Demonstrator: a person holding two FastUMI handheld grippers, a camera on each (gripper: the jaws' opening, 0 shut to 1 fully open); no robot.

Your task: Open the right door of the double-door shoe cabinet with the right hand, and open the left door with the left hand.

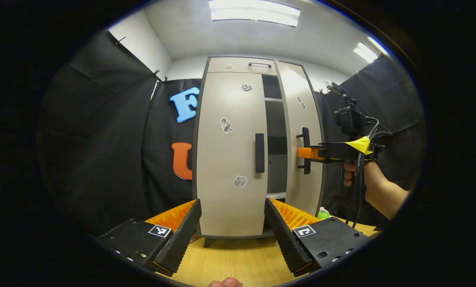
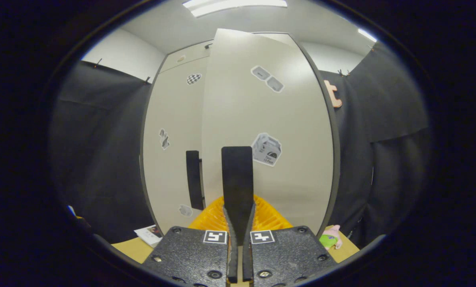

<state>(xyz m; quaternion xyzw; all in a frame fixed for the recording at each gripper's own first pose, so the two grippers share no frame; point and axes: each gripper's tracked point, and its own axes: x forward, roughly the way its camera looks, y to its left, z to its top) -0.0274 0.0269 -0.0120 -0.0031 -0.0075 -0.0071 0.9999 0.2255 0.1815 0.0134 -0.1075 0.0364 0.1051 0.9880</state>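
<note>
The pale shoe cabinet (image 1: pixel 230 159) stands on a wooden table. Its left door (image 1: pixel 228 99) is closed, and the black handle (image 1: pixel 259 153) there is untouched. The right door (image 1: pixel 299 119) is swung partly out, showing dark shelves behind the gap. My right gripper (image 1: pixel 306 153), held by a hand, pinches that door's black handle (image 1: pixel 305 139). In the right gripper view the right gripper (image 2: pixel 238 207) is shut on this handle (image 2: pixel 237 175), with the right door (image 2: pixel 269 119) just behind. My left gripper (image 1: pixel 233 203) is open, well in front of the left door and low.
The cabinet sits on a wooden tabletop (image 1: pixel 230 259). A small green and pink toy (image 2: pixel 329 239) lies by the cabinet's right foot, and a leaflet (image 2: pixel 150 234) lies at its left. A drawer with a handle (image 1: pixel 259 64) tops the cabinet. Black cloth walls stand on both sides.
</note>
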